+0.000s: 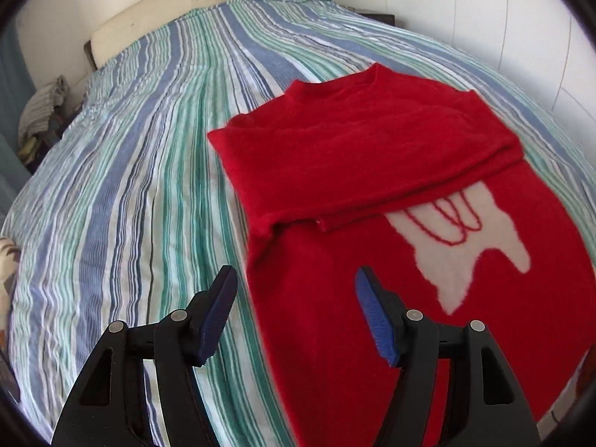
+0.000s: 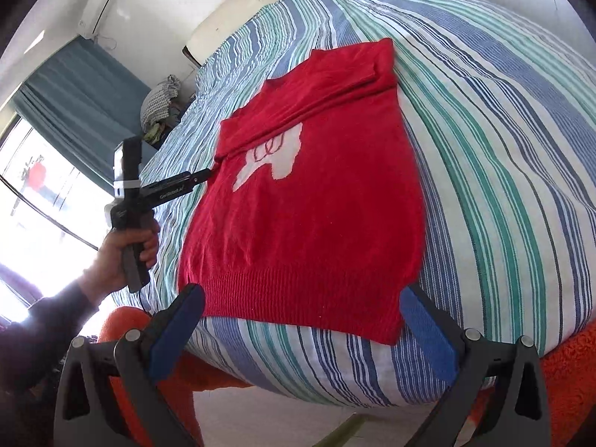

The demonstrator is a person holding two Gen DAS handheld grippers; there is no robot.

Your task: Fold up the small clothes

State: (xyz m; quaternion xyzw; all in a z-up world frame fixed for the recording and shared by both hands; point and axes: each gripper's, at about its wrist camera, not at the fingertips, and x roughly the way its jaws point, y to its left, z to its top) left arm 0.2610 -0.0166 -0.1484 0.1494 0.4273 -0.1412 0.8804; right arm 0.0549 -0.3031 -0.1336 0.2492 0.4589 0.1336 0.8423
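Observation:
A red knitted sweater point(image 1: 372, 156) with a white figure on its chest lies flat on the striped bed; it also shows in the right wrist view point(image 2: 309, 208). Both sleeves are folded across the chest. My left gripper point(image 1: 296, 313) is open and empty, above the sweater's left edge. In the right wrist view the left gripper point(image 2: 208, 176) sits at the sweater's side near the folded sleeve. My right gripper point(image 2: 303, 320) is open and empty, just in front of the ribbed hem point(image 2: 298, 298) at the bed's edge.
The striped blue, green and white bedspread point(image 1: 141, 171) covers the bed. A cream headboard point(image 1: 193, 7) stands at the far end. A heap of clothes point(image 2: 160, 100) lies beside the bed near the blue curtain point(image 2: 74, 93). An orange fuzzy cover point(image 2: 566, 372) is under the bed's edge.

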